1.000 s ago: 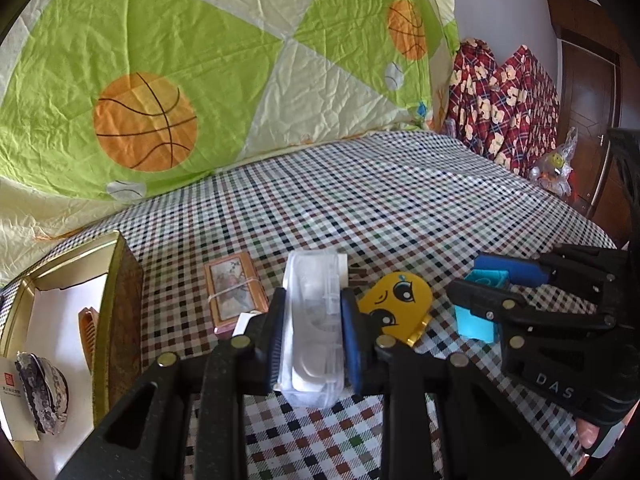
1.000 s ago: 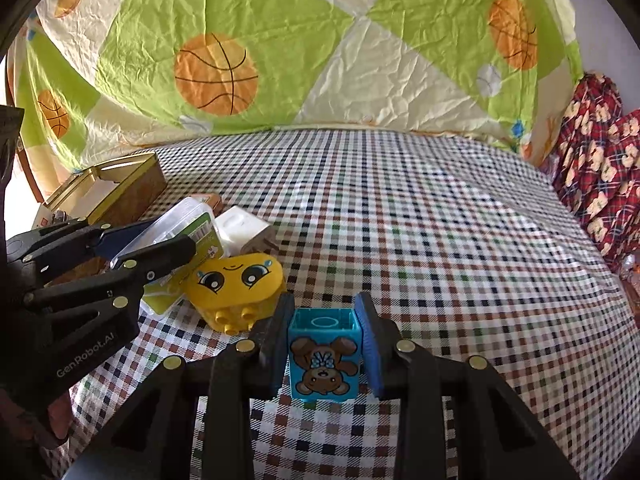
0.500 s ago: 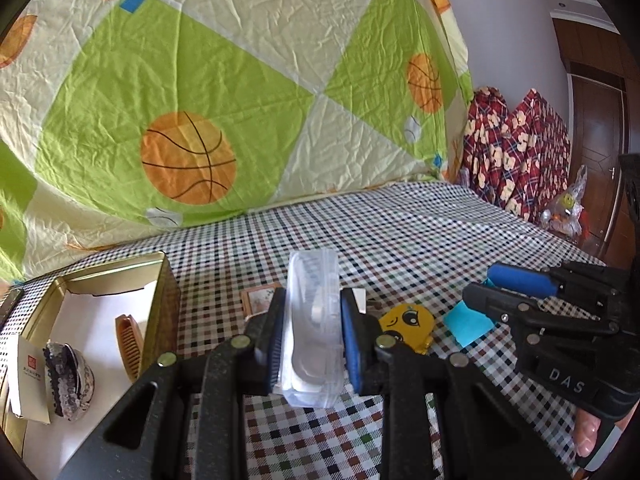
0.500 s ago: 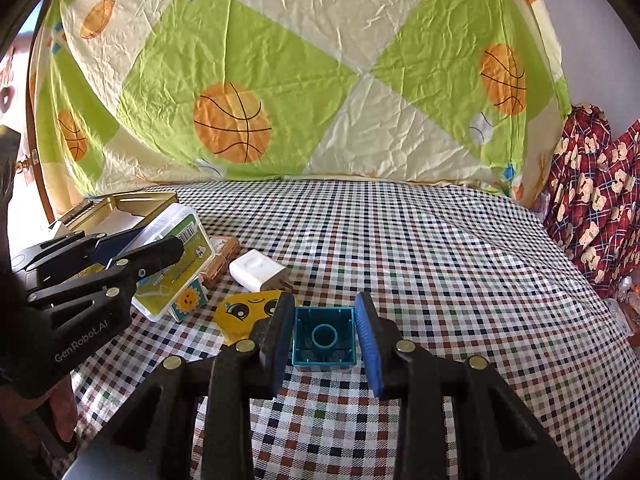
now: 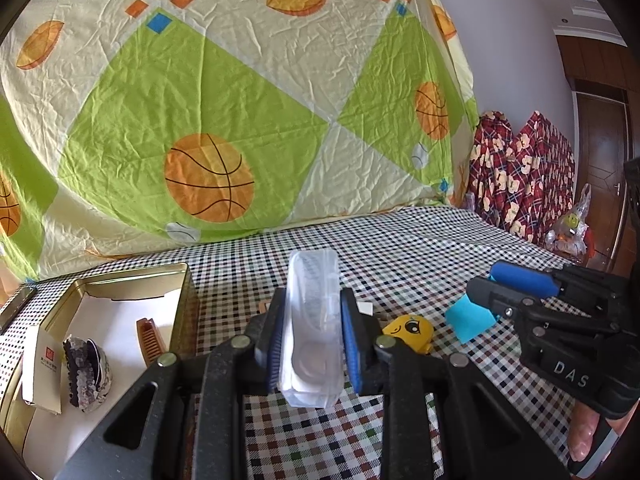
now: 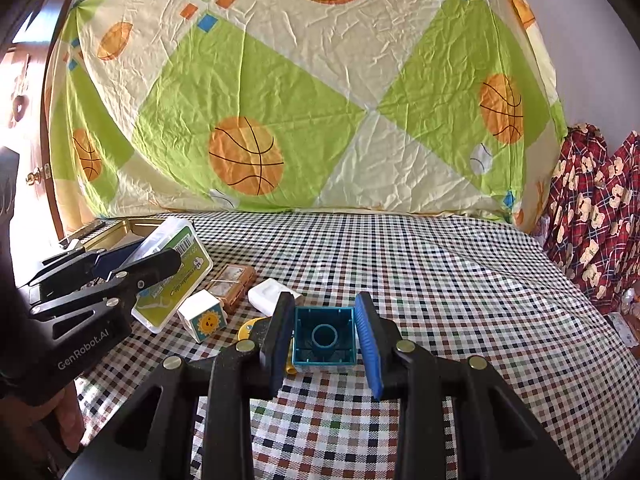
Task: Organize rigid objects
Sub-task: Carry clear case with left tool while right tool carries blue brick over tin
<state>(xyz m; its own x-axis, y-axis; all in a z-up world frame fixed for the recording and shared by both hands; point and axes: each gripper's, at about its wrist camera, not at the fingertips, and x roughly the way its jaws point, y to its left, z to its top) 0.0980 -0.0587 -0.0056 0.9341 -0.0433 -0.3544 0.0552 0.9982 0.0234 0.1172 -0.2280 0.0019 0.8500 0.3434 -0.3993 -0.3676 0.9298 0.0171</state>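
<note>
Left tool (image 5: 313,338) clamped tight on clear plastic case (image 5: 314,324), long axis pointing away, raised above checkered surface (image 5: 400,248). Right tool (image 6: 325,334) partly closed, gripping teal block (image 6: 324,336), hollow underside facing near.

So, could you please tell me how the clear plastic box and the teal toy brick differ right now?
The clear plastic box is long, flat and see-through; the teal toy brick is compact, cube-like and opaque. The box sits in the left tongs, the brick in the right tongs. The brick shows its hollow underside; the box looks closed. Both are held above the checked cloth.
</note>
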